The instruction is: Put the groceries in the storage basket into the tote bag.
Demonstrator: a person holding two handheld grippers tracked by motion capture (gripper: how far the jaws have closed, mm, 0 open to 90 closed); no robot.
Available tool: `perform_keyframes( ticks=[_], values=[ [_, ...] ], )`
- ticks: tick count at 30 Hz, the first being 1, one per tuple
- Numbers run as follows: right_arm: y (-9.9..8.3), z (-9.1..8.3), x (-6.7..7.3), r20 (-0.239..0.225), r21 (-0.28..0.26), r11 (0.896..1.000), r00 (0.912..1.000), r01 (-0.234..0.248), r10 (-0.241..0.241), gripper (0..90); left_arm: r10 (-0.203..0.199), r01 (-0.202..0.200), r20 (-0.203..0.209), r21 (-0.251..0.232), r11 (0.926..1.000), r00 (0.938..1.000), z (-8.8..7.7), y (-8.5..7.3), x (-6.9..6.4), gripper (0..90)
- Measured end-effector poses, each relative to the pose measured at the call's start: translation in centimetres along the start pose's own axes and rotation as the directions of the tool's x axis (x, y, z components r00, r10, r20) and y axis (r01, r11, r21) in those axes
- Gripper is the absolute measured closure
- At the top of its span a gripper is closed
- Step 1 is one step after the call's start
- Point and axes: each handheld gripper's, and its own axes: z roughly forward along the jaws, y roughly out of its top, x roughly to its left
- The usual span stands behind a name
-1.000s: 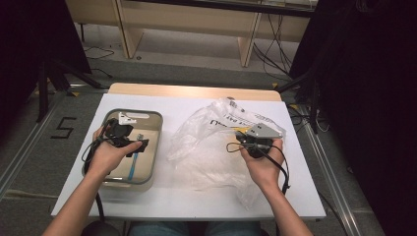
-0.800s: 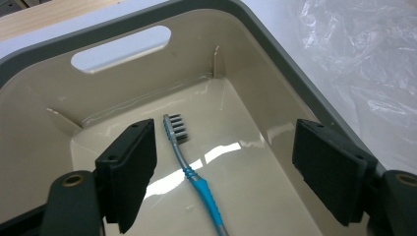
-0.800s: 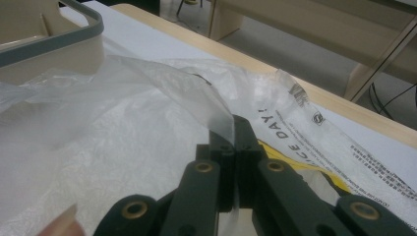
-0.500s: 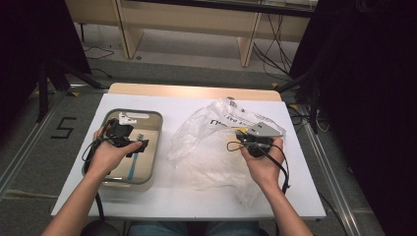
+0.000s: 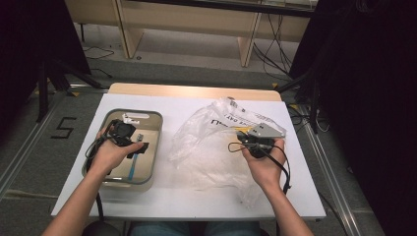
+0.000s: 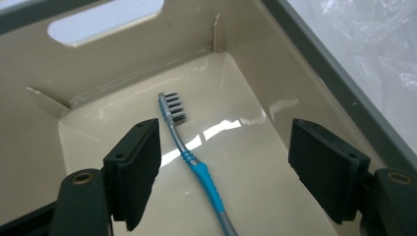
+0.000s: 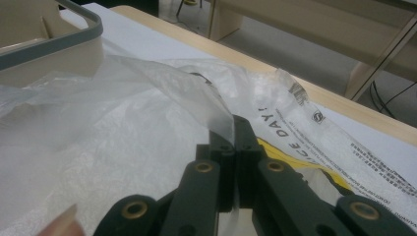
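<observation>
Unmoved since before: toothbrush (image 6: 196,164) flat in beige bin (image 5: 155,147).

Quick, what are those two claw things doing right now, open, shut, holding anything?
Left gripper: open, empty, over the toothbrush in the bin.
Right gripper: shut on the plastic bag.

High overhead view of the table (image 5: 196,105); two close gripper views, sharing the bag (image 7: 123,113).
</observation>
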Motion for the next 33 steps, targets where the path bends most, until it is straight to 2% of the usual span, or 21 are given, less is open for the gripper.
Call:
perform_keyframes(
  ticks=[5, 9, 15, 21, 33],
  values=[
    [0.0, 0.1, 0.0, -0.001, 0.002, 1.0, 1.0, 0.002, -0.002, 90.0, -0.012, 0.013, -0.018, 0.055, 0.9984, 0.9998, 0.8, 0.0, 0.4, 29.5],
    [0.0, 0.2, 0.0, 0.001, 0.004, 1.0, 1.0, 0.002, -0.002, 90.0, -0.033, 0.036, -0.032, 0.109, 0.9933, 0.9989, 1.6, -0.3, 0.8, 30.8],
    [0.0, 0.2, 0.1, -0.001, 0.008, 1.0, 1.0, 0.003, -0.003, 90.0, -0.051, 0.056, -0.03, 0.207, 0.9767, 0.9982, 3.1, -0.6, 0.9, 31.7],
    [0.0, 0.1, 0.1, -0.001, 0.006, 1.0, 1.0, 0.002, -0.002, 90.0, -0.072, 0.079, -0.042, 0.235, 0.9688, 0.9966, 4.0, -0.6, 1.1, 33.6],
    [0.0, 0.2, 0.1, -0.002, 0.006, 1.0, 1.0, 0.004, -0.004, 90.0, -0.113, 0.122, -0.049, 0.279, 0.9525, 0.9924, 4.9, -0.6, 1.2, 35.7]
  ],
)
